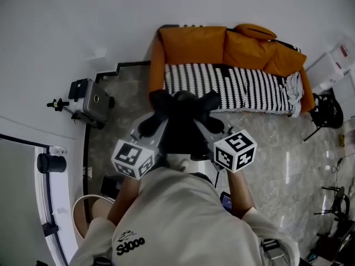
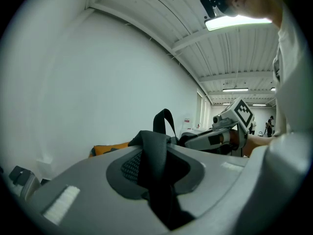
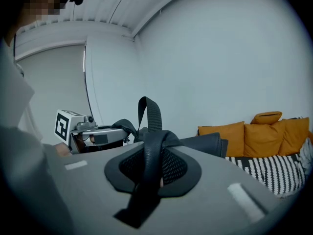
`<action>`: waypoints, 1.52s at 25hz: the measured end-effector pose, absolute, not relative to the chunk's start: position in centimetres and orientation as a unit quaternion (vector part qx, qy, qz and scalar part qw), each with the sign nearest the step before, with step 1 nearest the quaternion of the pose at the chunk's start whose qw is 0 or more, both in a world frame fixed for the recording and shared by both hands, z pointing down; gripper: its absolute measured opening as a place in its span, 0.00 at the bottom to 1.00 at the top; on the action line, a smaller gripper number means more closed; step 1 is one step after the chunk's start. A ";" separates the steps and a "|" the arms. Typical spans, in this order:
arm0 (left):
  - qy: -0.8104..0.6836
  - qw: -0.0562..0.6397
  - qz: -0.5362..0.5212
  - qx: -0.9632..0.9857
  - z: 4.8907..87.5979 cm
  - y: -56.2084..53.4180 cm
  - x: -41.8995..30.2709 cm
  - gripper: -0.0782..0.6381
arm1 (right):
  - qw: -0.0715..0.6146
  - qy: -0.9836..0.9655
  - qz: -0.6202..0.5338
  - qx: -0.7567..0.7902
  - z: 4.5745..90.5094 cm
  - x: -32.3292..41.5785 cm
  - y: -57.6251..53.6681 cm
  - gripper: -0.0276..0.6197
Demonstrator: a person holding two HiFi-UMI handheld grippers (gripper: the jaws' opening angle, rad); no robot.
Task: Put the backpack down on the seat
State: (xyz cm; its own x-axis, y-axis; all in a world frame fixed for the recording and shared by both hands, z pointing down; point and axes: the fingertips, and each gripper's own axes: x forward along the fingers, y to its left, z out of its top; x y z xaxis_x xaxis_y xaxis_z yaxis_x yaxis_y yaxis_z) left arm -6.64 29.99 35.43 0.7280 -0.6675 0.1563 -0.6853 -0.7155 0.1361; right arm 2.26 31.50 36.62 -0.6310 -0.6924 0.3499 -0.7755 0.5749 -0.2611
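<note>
Just short of the sofa (image 1: pixel 191 44), at its left end, you have the backpack (image 1: pixel 183 127) hanging in the air between your 2 hands, not yet on the seat (image 1: pixel 233 87). Your left hand-held gripper (image 2: pixel 155 168) is nearly closed, its jaws pinching the left strap (image 2: pixel 155 148). The bag hangs just ahead of it and to its right. Your right hand-held gripper (image 3: pixel 150 173) is likewise nearly closed, pinching the right strap (image 3: pixel 149 153), with the bag just ahead and to its left. The next move, I judge, turns on this: the seat's long axis runs crosswise to you, and most of its striped length lies beyond the bag and off to the right. Your right hand is therefore the nearer to open seat.
</note>
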 end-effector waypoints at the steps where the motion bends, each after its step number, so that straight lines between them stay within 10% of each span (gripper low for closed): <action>1: -0.368 0.093 0.048 0.924 35.4 29.9 -6.5 0.20 | 0.106 -0.882 0.197 0.414 36.6 2.3 31.5 0.13; 38: -0.355 0.106 0.049 0.927 36.7 8.5 -3.2 0.20 | 0.132 -0.876 0.214 0.412 38.0 5.3 11.1 0.13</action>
